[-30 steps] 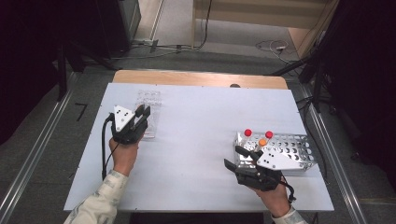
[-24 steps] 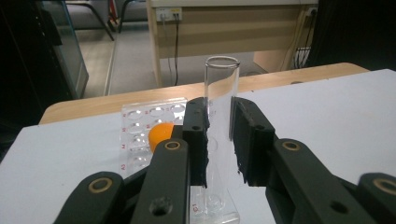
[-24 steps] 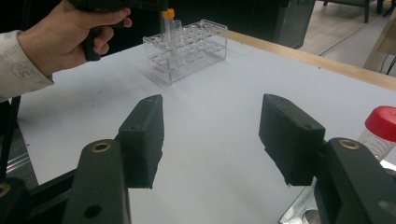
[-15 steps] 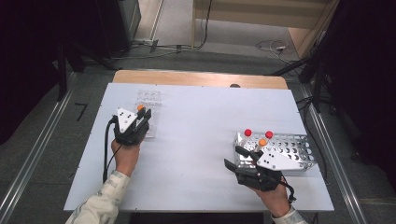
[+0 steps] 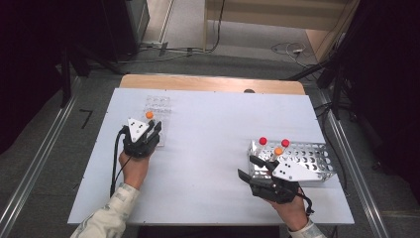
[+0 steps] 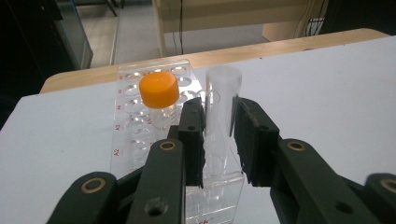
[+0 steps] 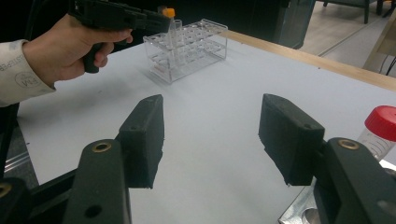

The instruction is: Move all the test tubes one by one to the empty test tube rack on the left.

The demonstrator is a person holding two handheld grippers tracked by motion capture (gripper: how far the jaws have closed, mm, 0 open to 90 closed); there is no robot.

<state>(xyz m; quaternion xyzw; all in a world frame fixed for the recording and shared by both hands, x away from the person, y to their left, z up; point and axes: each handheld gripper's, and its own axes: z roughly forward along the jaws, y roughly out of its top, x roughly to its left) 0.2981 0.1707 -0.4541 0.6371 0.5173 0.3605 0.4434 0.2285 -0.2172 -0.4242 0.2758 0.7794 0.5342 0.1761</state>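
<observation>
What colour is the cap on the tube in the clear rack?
Orange cap, best in the left gripper view.

The left hand [image 5: 133,167] is reaching in over the near left part of the bench [image 5: 208,124], sleeved forearm angling forward. It is pointing the left tongs [image 5: 153,130] toward the bench's far edge, and they are closing narrowly on a clear tube [image 6: 223,88]. The right hand [image 5: 290,209] is resting at the bench's near right corner and is holding the right tongs [image 5: 246,166] level, jaws gaping wide and pointing left across the bench.
</observation>
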